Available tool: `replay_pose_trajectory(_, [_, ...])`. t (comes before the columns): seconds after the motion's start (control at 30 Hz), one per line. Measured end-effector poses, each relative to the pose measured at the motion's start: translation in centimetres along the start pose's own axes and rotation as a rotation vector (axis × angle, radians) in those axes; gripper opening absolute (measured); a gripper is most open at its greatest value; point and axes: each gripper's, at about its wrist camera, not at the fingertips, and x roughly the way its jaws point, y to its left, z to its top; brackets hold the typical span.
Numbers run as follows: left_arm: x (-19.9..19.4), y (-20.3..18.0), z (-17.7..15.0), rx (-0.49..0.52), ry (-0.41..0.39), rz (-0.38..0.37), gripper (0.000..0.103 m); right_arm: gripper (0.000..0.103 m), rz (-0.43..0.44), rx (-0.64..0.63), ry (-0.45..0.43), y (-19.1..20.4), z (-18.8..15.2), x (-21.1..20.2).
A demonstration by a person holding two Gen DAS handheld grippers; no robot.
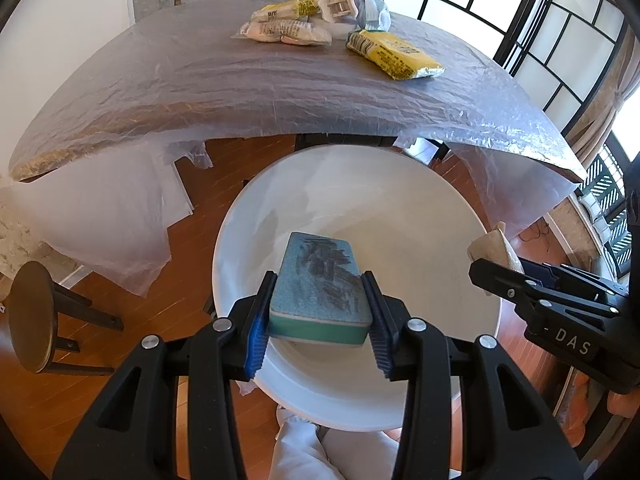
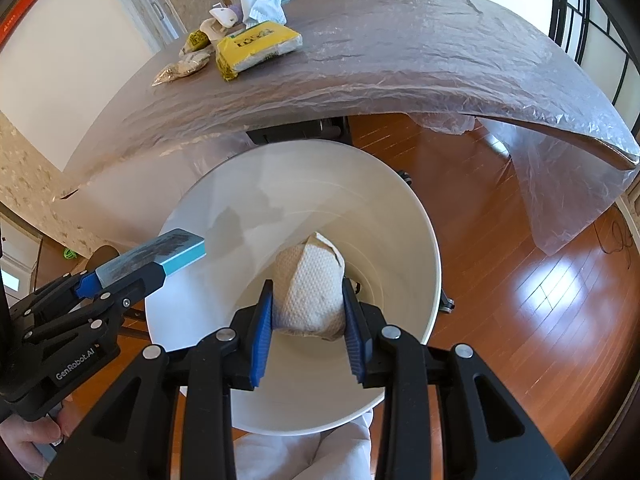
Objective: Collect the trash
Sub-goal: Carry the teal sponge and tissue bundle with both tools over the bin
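Observation:
My left gripper (image 1: 318, 312) is shut on a dirty blue-green sponge (image 1: 320, 292) and holds it over the open white bin (image 1: 400, 208). My right gripper (image 2: 308, 312) is shut on a crumpled paper towel (image 2: 310, 284) and holds it over the same bin (image 2: 280, 184). The sponge also shows at the left of the right wrist view (image 2: 160, 256). The paper towel shows at the right of the left wrist view (image 1: 494, 246). The bin's inside looks bare.
A table under clear plastic sheet (image 1: 240, 80) stands behind the bin. On it lie yellow packets (image 1: 394, 54), a clear bag (image 1: 286, 32), a white holder (image 1: 340, 8) and a blue cloth (image 2: 266, 0). A dark stool (image 1: 34, 316) stands at the left on the wood floor.

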Motion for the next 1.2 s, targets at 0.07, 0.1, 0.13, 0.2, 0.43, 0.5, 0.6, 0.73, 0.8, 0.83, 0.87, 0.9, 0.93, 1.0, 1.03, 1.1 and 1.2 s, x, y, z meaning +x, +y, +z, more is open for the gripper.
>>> replay_pose_trajectory(0.07, [0.2,0.0,0.0,0.004,0.005,0.001,0.044,0.032,-0.001,-0.001,0.003,0.0,0.0,0.1])
replay_pose_trajectory(0.1, [0.3,0.0,0.0,0.005,0.008,0.002,0.044,0.032,-0.002,-0.003,0.005,0.0,0.0,0.1])
replay_pose_trajectory(0.13, [0.5,0.0,-0.1,0.006,0.009,0.002,0.044,0.032,-0.004,-0.004,0.006,0.1,0.0,0.1])
replay_pose_trajectory(0.2, [0.7,0.1,0.0,0.008,0.013,0.003,0.044,0.032,-0.005,-0.002,0.011,0.0,0.1,0.3])
replay_pose_trajectory(0.43, [1.1,0.5,-0.1,0.015,0.022,0.006,0.044,0.032,-0.008,-0.001,0.023,0.1,0.0,0.7])
replay_pose_trajectory(0.5, [1.3,0.7,-0.1,0.015,0.023,0.007,0.044,0.032,-0.008,0.000,0.027,0.1,0.0,0.7])
replay_pose_trajectory(0.6, [1.3,0.7,-0.1,0.017,0.025,0.008,0.044,0.032,-0.010,0.000,0.030,0.0,0.1,0.7])
replay_pose_trajectory(0.73, [1.5,0.5,0.0,0.018,0.027,0.008,0.044,0.032,-0.010,-0.001,0.032,0.0,0.2,0.7])
replay_pose_trajectory(0.8, [1.5,0.6,0.0,0.018,0.026,0.009,0.044,0.032,-0.010,-0.002,0.033,0.0,0.2,0.7])
replay_pose_trajectory(0.83, [1.6,0.7,0.0,0.019,0.026,0.009,0.044,0.032,-0.010,-0.002,0.033,0.0,0.2,0.7])
replay_pose_trajectory(0.87, [1.6,0.7,0.0,0.019,0.026,0.009,0.044,0.032,-0.010,-0.001,0.033,0.0,0.2,0.7])
replay_pose_trajectory(0.9, [1.6,0.7,0.0,0.019,0.026,0.009,0.044,0.032,-0.010,0.000,0.033,0.0,0.3,0.7])
replay_pose_trajectory(0.93, [1.6,0.7,0.1,0.018,0.026,0.009,0.044,0.032,-0.009,-0.001,0.033,0.0,0.2,0.7])
replay_pose_trajectory(1.0, [1.6,0.7,0.1,0.019,0.027,0.008,0.044,0.032,-0.011,-0.002,0.033,0.0,0.2,0.7])
replay_pose_trajectory(1.03, [1.6,0.7,0.1,0.020,0.026,0.009,0.044,0.032,-0.010,-0.002,0.033,0.0,0.2,0.7])
replay_pose_trajectory(1.1, [1.6,0.6,0.1,0.021,0.027,0.008,0.044,0.032,-0.011,0.000,0.032,0.0,0.2,0.7])
replay_pose_trajectory(1.2, [1.7,0.6,0.1,0.024,0.029,0.007,0.044,0.032,-0.013,-0.001,0.034,0.0,0.1,0.7])
